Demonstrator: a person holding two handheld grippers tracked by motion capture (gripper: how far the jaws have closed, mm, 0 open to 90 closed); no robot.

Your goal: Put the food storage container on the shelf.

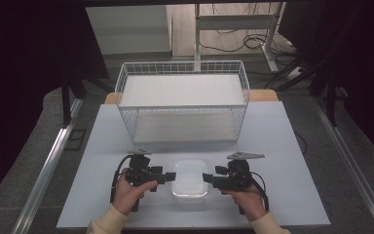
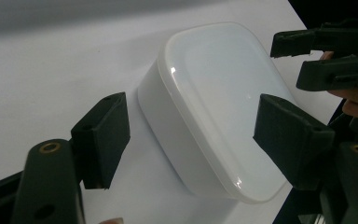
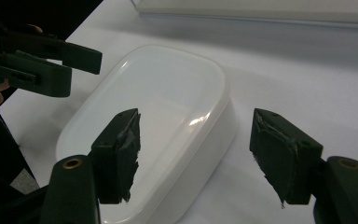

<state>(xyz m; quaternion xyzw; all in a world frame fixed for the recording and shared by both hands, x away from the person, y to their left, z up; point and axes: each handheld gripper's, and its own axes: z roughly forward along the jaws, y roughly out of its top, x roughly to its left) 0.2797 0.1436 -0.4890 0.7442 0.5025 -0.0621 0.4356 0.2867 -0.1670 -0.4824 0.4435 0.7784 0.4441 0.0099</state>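
Container [image 1: 190,180]: white lidded plastic box, rounded corners, flat on the table near the front edge, between the two grippers; lid on.
Container, left gripper view [image 2: 214,107]: near edge sits between the two black jaws, one jaw beside the side wall, the other over the lid; no pad pressing on it.
Container, right gripper view [image 3: 158,126]: left jaw over the lid, right jaw clear of the side wall, over bare table; pads apart from the box.
Left gripper [image 1: 168,177]: at the box's left side, pointing right toward it, jaws wide, gripping nothing.
Right gripper [image 1: 206,178]: at the box's right side, pointing left toward it, jaws wide, gripping nothing.
Hands: left hand [image 1: 129,194] and right hand [image 1: 247,199] on the gripper handles, light sleeves coming in from the bottom edge.
Table [image 1: 292,161]: pale blue-grey top, bare around the box.
Wire basket [image 1: 182,100]: white, two levels, at the back of the table, well apart from the box, white shelf boards inside.
Surroundings: dark curtains both sides, cables on the floor behind.
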